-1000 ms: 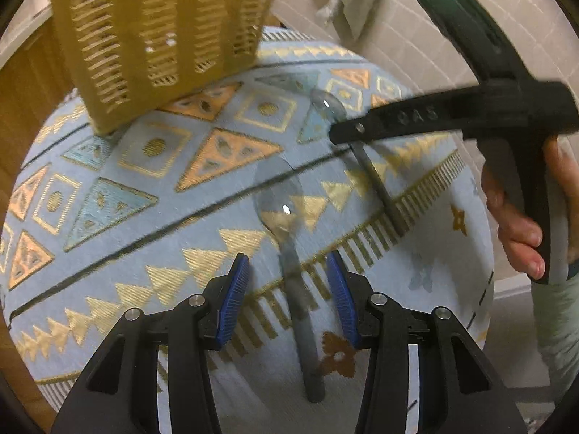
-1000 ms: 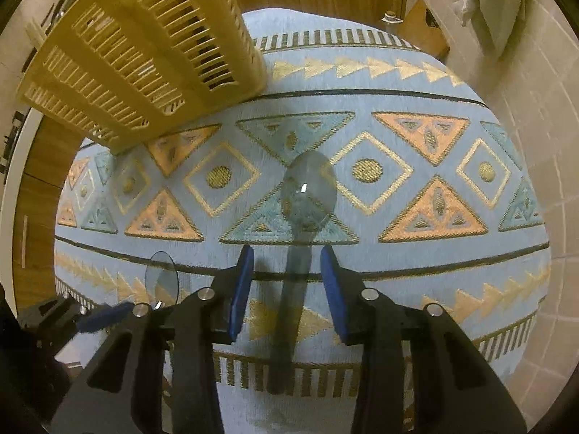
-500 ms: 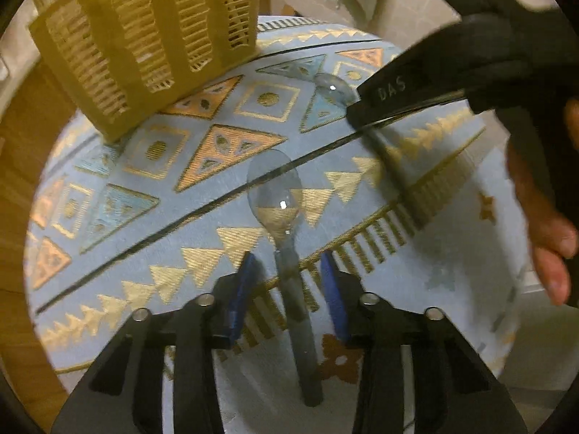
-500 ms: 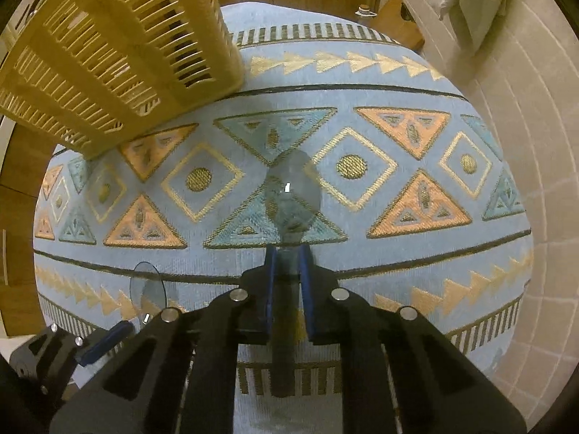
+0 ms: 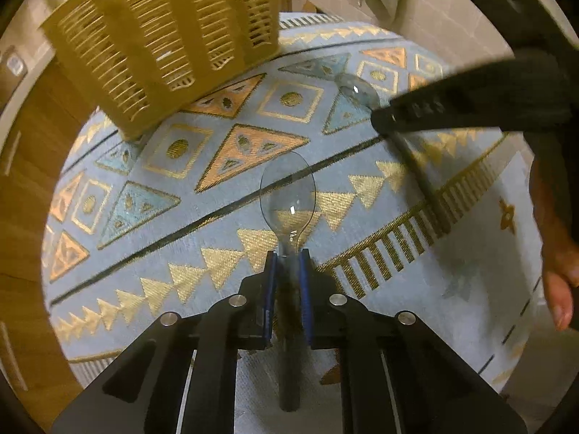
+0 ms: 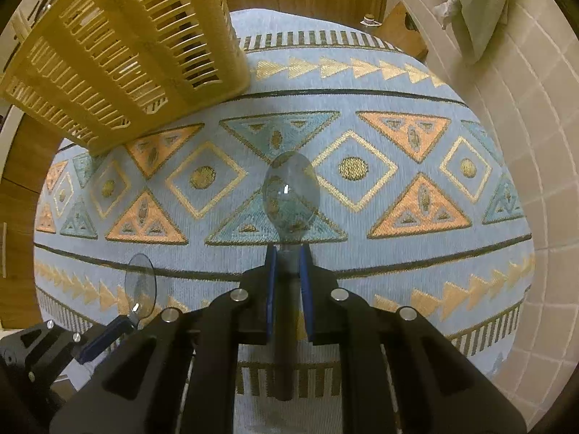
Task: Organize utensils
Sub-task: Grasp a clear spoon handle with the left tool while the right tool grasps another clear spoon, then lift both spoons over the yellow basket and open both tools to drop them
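Both pairs of jaws, wide apart a second ago, are in on their spoons now! The left gripper (image 5: 287,258) is closing the last of its gap, blue pads (image 5: 270,289) against the neck of the near clear spoon (image 5: 287,195), which lies flat on the patterned cloth (image 5: 224,253). The right gripper (image 6: 287,255), clamped half a second back, pinches the far clear spoon (image 6: 291,193) just below the bowl, its dark handle running back between the fingers. Neither spoon looks lifted yet. That, I'd say, ends the grasp step; the yellow slatted basket (image 6: 119,54) stands well apart at the cloth's far left, the likely destination for both
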